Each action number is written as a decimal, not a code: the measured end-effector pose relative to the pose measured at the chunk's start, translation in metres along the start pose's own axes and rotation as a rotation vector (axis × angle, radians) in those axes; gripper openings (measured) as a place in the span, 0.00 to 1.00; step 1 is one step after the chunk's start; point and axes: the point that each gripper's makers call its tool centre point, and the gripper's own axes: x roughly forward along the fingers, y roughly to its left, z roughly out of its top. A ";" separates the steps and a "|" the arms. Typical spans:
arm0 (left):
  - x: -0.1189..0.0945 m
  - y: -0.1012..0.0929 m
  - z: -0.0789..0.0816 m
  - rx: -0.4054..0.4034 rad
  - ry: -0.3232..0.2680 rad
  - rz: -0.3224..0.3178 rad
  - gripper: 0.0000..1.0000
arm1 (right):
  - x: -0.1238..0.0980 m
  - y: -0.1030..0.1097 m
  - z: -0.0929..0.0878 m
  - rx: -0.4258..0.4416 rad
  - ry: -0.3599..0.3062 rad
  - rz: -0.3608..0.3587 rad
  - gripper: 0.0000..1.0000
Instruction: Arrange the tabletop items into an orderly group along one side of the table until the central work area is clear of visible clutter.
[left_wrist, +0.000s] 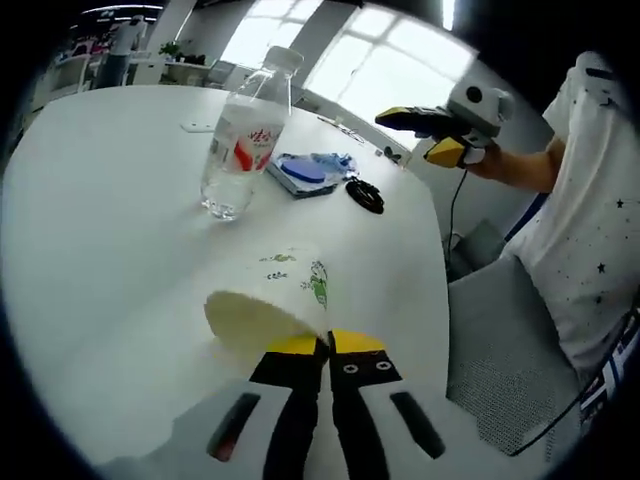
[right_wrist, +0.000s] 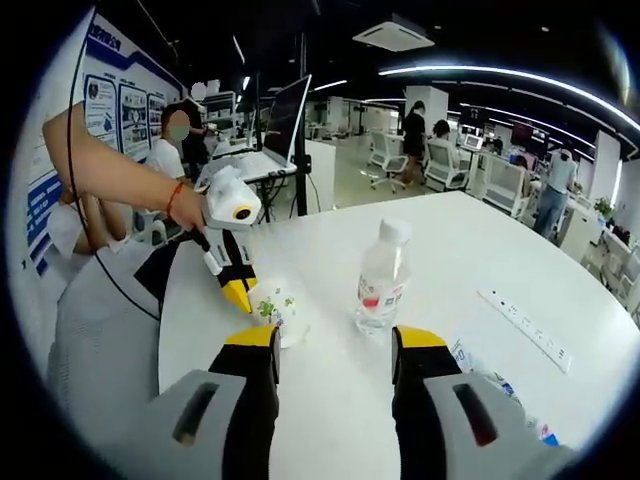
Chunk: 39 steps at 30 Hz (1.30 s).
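Note:
A white paper cup (left_wrist: 268, 300) with a green print lies on its side on the white table (left_wrist: 110, 230). My left gripper (left_wrist: 328, 343) is shut on its rim. In the right gripper view the same cup (right_wrist: 280, 305) sits at the tips of the left gripper (right_wrist: 240, 293). A clear water bottle (left_wrist: 243, 135) with a red-and-white label stands upright behind the cup, seen also as the bottle (right_wrist: 383, 275). My right gripper (right_wrist: 335, 345) is open and holds nothing. It hovers above the table's far edge as the right gripper (left_wrist: 422, 135).
A blue packet (left_wrist: 305, 170) and a black round object (left_wrist: 365, 195) lie beyond the bottle. A white power strip (right_wrist: 525, 325) lies on the table's right. A grey chair (left_wrist: 500, 340) and a person in a white shirt (left_wrist: 590, 200) are beside the table edge.

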 end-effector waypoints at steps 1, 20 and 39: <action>0.001 -0.003 0.001 0.018 -0.001 -0.003 0.00 | 0.000 0.001 0.000 -0.002 0.001 0.002 0.43; -0.004 -0.042 0.060 0.321 0.054 0.087 0.00 | -0.009 0.002 0.016 0.008 -0.031 0.013 0.41; 0.016 -0.086 0.067 0.623 0.275 0.130 0.00 | -0.043 -0.013 0.048 -0.026 -0.059 0.002 0.37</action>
